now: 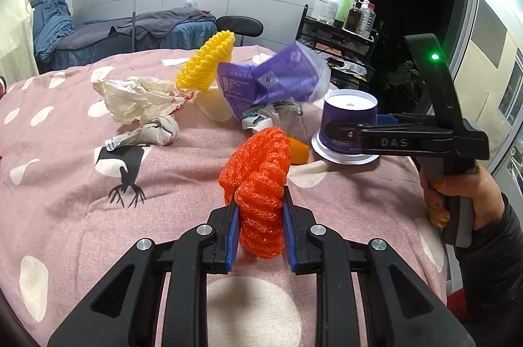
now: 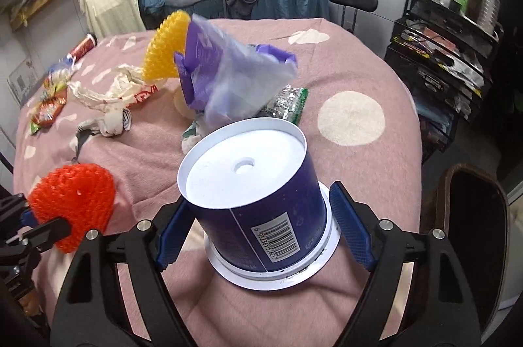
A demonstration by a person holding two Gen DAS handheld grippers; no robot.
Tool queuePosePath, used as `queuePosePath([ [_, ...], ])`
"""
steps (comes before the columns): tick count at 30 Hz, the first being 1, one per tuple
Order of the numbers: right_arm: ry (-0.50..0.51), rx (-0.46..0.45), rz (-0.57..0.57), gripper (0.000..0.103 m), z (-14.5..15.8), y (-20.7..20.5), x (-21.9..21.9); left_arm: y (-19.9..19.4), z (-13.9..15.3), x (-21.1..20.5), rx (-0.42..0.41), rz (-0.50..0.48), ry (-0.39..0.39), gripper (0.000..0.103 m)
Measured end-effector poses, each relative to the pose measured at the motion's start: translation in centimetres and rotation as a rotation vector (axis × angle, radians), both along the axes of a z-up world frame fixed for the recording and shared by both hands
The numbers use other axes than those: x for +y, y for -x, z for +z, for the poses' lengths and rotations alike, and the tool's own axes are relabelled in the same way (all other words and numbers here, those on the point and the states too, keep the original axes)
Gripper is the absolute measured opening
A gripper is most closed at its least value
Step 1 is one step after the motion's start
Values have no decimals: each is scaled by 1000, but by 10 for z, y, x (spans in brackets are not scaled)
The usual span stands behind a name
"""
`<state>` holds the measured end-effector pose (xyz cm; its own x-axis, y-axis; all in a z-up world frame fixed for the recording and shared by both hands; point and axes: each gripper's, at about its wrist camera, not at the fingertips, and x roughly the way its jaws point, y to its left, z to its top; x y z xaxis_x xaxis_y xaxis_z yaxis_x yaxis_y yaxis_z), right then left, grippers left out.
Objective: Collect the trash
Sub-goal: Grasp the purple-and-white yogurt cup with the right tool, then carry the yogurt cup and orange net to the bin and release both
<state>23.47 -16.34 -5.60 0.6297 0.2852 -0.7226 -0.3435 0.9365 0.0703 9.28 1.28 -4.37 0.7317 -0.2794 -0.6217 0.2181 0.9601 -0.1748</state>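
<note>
On bed, left gripper clamps orange foam net

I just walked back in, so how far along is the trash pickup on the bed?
Nothing visibly binned yet. In hand: the left gripper is clamped on the orange foam net; the right gripper straddles the upside-down purple cup, with a gap visible at one pad. Left on the pink bedspread: yellow foam net, purple bag, crumpled white wrapper, and snack wrappers.
</note>
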Motion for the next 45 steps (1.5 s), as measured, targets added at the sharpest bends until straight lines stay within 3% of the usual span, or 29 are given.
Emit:
queuePosePath([
  [10, -160, -81, -155, 80, 19, 44, -70, -4, 10, -26, -28, -93, 22, 23],
  [24, -184, -110, -431, 80, 11, 90, -177, -15, 24, -103, -72, -306, 4, 23],
  [35, -171, -10, -624, 80, -24, 90, -247, -27, 25, -170, -66, -462, -9, 23],
  [45, -150, 113, -718, 81, -72, 61, -278, -36, 12, -202, -6, -530, -29, 23],
])
